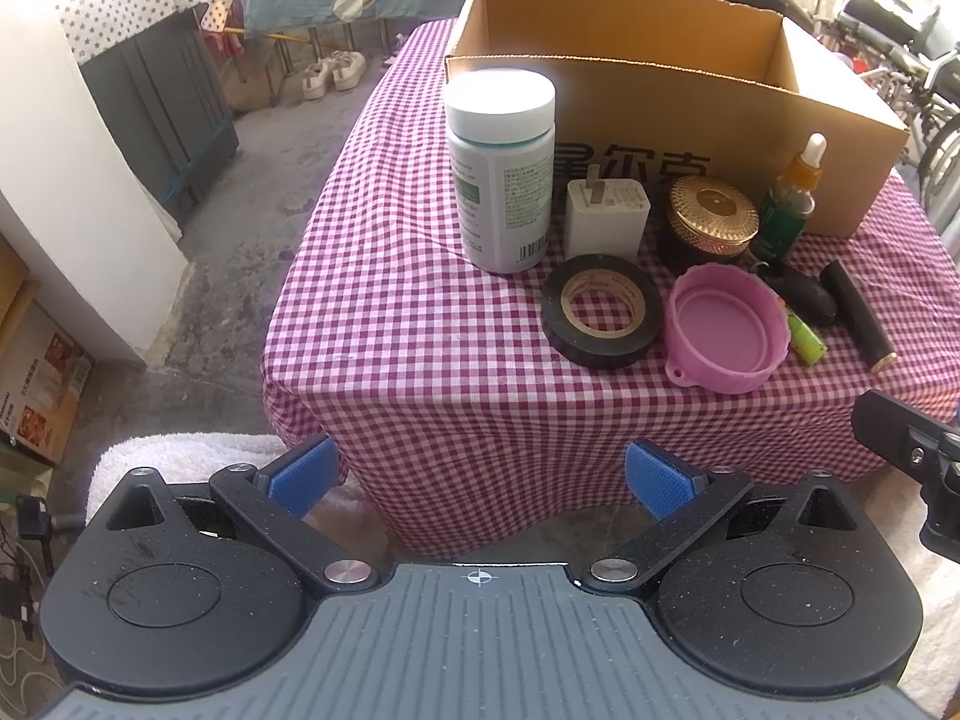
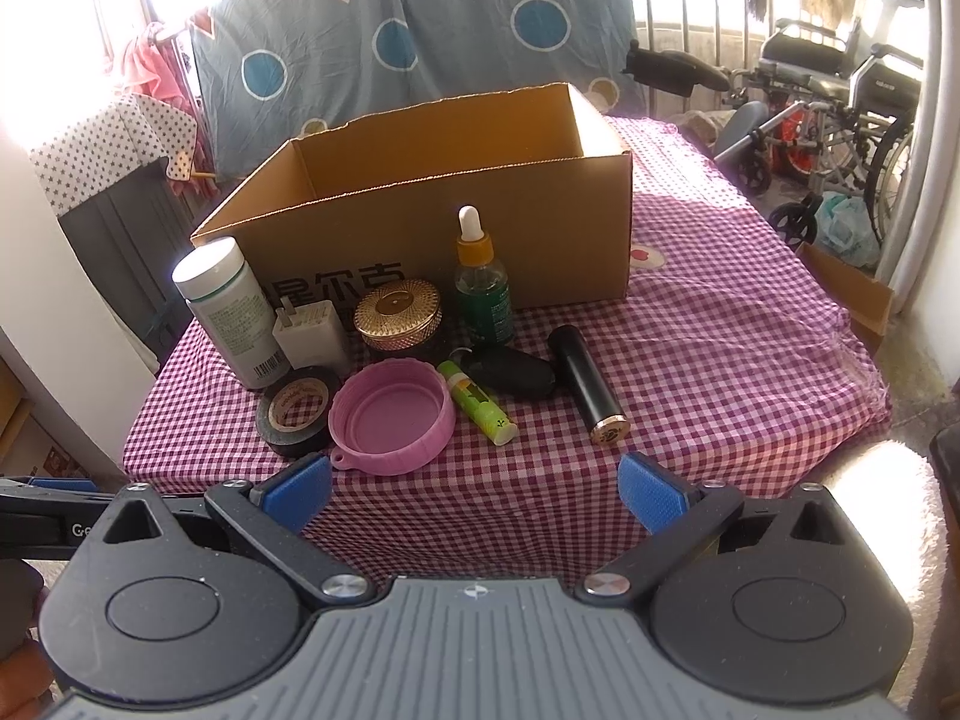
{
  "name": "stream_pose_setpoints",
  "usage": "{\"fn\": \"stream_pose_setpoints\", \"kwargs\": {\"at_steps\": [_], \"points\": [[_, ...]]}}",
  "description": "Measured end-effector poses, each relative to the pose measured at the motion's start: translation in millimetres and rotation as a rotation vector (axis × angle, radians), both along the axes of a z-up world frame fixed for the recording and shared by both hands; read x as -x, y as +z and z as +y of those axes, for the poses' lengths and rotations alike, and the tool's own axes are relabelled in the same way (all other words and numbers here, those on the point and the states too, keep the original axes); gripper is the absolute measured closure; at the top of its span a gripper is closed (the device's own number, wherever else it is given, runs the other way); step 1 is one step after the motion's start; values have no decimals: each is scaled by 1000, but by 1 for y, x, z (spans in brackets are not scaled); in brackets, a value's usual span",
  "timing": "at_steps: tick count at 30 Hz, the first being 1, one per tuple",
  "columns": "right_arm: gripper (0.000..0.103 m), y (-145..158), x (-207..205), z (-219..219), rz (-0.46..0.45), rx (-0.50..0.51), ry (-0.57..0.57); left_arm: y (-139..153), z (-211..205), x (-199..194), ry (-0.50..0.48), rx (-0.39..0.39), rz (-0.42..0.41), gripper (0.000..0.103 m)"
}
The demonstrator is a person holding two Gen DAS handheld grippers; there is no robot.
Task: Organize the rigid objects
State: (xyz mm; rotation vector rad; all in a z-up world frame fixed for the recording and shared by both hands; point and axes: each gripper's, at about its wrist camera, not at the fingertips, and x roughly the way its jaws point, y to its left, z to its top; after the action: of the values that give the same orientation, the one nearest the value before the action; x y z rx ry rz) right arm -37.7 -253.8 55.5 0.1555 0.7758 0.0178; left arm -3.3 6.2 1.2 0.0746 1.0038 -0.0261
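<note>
Both claws, left gripper (image 1: pixel 480 483) & right gripper (image 2: pixel 477 489), hang spread & empty off the table's (image 2: pixel 720 360) front edge. You've packed nothing visible yet: cardboard box (image 2: pixel 540 240) at the back looks empty, interior partly hidden. All items sit along its front wall. Black tube (image 2: pixel 588 387) lies flat, long axis front-to-back, gold end toward you.

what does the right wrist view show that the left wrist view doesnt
Only the right wrist view shows the whole green tube, the black oval object nearly unobstructed, and bare checked cloth right of the box. Only the left wrist view shows the pale shoes on the floor. Both share the cardboard box, white bottle, tape roll, pink lid and open grippers: left gripper, right gripper.
</note>
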Motion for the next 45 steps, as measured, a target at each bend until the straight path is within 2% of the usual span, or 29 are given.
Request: {"fn": "stream_pose_setpoints", "kwargs": {"at_steps": [32, 45], "points": [[0, -3, 1, -2, 2, -19, 12, -2, -2, -1, 3, -17, 12, 1], [0, -3, -11, -6, 0, -23, 3, -6, -4, -15, 1, -15, 32, 1]]}}
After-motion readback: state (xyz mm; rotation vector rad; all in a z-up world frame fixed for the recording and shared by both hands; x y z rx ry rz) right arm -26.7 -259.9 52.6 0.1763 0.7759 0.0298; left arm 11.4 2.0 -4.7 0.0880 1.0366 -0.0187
